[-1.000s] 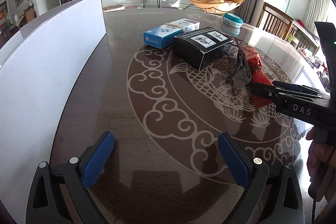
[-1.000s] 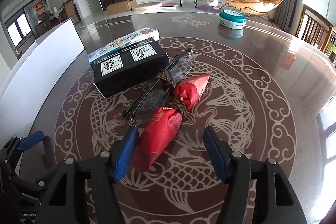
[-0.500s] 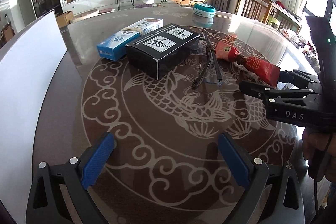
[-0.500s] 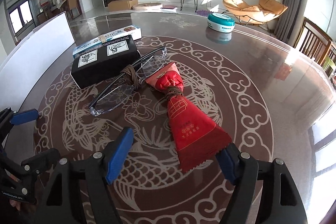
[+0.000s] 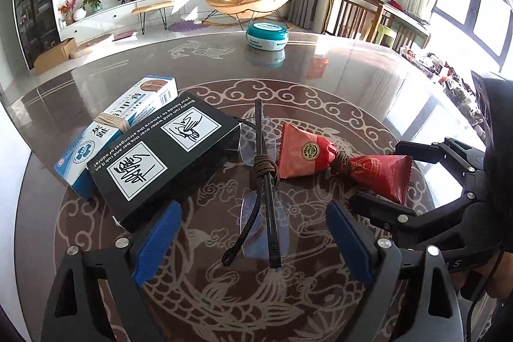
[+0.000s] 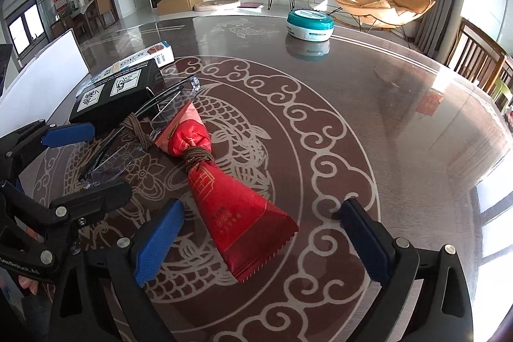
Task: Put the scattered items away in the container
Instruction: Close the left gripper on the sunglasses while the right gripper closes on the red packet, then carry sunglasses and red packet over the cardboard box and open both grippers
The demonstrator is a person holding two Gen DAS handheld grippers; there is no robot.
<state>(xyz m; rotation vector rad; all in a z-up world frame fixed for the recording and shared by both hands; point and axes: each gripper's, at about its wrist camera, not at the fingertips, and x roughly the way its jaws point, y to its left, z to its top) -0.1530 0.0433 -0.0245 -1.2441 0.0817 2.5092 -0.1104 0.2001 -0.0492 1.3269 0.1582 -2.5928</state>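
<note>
Sunlit and glossy, the round bench point(image 6: 400, 117) with its pale fish-and-cloud inlay carries everything. Nearest, the left hand-held gripper point(image 5: 253, 241) sits low over the folded glasses point(image 5: 266, 204), its blue pads either side of the temple arms and its jaws closing, though neither pad touches the frame yet. Just beside it, the right hand-held gripper point(image 6: 263, 241) straddles the wide end of the red snack packet point(image 6: 237, 207), jaws opening, pads clear of the wrapper on both sides. The packet is cinched at its waist with brown cord, and the glasses carry a similar cord wrap.

Further back lies a black box point(image 5: 160, 162), touching a blue-and-white carton point(image 5: 121, 127) banded with elastic. Well beyond stands a teal round tub point(image 6: 309, 24).

I judge this the pick-up step, each hand lining up on one item. Next, each hand-held gripper would need to close on its item and lift it.

A white panel point(image 6: 48, 72) at the bench's left edge may be the container's wall; its inside is hidden, so I cannot tell. Whether the cord ties glasses and packet together is unclear.
</note>
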